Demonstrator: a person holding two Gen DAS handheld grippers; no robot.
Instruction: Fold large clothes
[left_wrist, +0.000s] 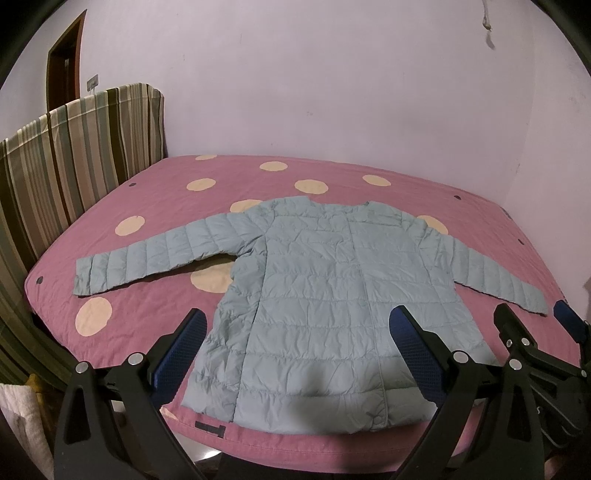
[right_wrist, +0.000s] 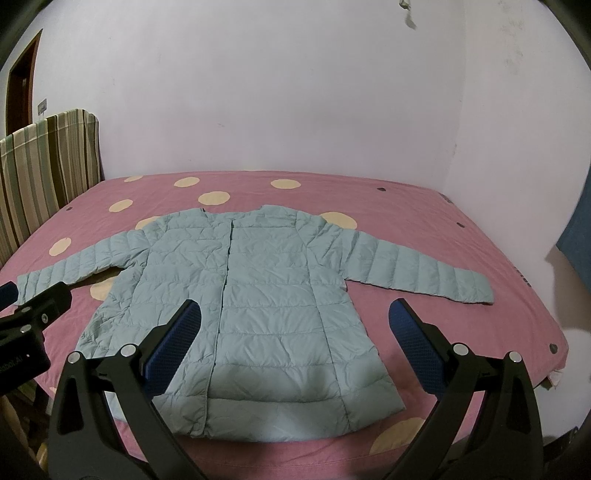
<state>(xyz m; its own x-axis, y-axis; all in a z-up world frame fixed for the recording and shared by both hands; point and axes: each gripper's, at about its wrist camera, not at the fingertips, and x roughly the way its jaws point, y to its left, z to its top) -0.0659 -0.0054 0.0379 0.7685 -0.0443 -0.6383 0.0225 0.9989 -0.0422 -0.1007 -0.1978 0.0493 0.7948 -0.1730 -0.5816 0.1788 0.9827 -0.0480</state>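
1. The jacket (left_wrist: 325, 295) is a pale blue-green quilted puffer, thin and crinkly, stitched in horizontal bands. It looks slightly shiny, with lots of small wrinkles.
2. It's lying flat, front up, on the bed (left_wrist: 155, 192), closer to the near edge than the far one. The hem sits almost at the near edge and the collar points toward the far edge by the wall (left_wrist: 295, 92), so its long axis runs near to far.
3. Both sleeves are spread out sideways toward the left and right edges, angled a bit back toward the near side.
4. The bed cover is pink quilted fabric with big cream dots. A striped cushion (left_wrist: 74, 147) stands along the left edge.
5. The left gripper (left_wrist: 299, 350) has its fingers spread wide, with nothing pinched, hovering over the hem.
6. The right gripper (right_wrist: 295, 339) is the same, spread and empty, blue textured pads (right_wrist: 413, 350) on black arms.
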